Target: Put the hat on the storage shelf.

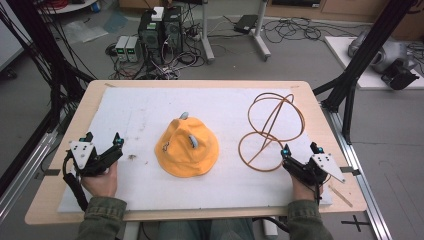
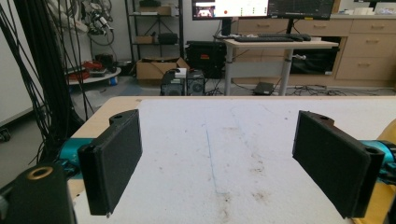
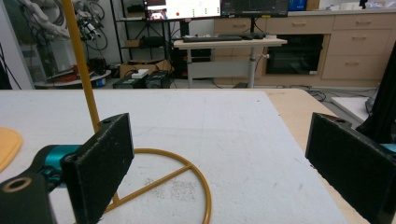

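A yellow bucket hat [image 1: 186,147] lies in the middle of the white foam mat [image 1: 140,115], with small grey pieces on its crown. To its right stands a tan wire stand [image 1: 270,131] made of rings; its base ring [image 3: 187,175] and upright rod [image 3: 81,60] show in the right gripper view. My left gripper [image 1: 104,141] rests at the mat's left side, open and empty, well left of the hat. My right gripper [image 1: 301,149] sits at the right front, open and empty, just beside the stand's base ring. The hat's brim [image 3: 8,144] peeks in at the left of the right gripper view.
The mat covers a wooden table [image 1: 320,120]. Black frame posts [image 1: 367,50] stand at both sides. Beyond the far edge are computer boxes [image 1: 160,30], cables and a desk's legs [image 1: 260,35] on the floor. A thin stick [image 1: 341,196] lies near the right front corner.
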Demonstrator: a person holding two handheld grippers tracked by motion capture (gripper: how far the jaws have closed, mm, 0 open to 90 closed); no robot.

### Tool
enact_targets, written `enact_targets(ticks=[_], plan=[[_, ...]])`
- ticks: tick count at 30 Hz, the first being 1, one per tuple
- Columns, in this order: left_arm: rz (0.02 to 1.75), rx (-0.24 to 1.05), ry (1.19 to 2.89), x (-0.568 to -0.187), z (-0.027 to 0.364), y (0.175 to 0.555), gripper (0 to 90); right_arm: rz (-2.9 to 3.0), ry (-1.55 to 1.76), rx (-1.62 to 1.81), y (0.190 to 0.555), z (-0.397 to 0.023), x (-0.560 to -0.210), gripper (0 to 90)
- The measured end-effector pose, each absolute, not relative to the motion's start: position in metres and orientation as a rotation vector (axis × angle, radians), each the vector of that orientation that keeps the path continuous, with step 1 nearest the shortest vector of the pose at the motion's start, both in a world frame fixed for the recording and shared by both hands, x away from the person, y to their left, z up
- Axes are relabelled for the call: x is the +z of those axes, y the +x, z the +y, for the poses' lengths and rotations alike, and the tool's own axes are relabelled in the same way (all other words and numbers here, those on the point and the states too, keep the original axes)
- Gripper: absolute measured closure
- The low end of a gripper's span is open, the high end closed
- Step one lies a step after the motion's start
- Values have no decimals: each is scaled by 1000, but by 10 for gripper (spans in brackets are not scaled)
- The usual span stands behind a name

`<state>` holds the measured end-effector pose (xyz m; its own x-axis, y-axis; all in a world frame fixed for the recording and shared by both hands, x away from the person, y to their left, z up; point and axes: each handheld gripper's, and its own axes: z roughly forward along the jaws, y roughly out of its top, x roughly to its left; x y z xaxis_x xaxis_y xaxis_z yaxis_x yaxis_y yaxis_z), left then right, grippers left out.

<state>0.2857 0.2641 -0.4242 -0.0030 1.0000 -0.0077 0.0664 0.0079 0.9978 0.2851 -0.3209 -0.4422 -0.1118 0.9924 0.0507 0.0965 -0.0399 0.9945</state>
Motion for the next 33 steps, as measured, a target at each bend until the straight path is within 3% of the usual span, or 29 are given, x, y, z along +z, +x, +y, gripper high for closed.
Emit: enact_targets(ticks=[26,33], plan=[[1238,1155,1251,-419,264,285,162,1345,1270,1272,286,-323,-443,74],[1143,1083,1272,-404,251,283,136,1331,1285,1275,287,-324,-443,74]])
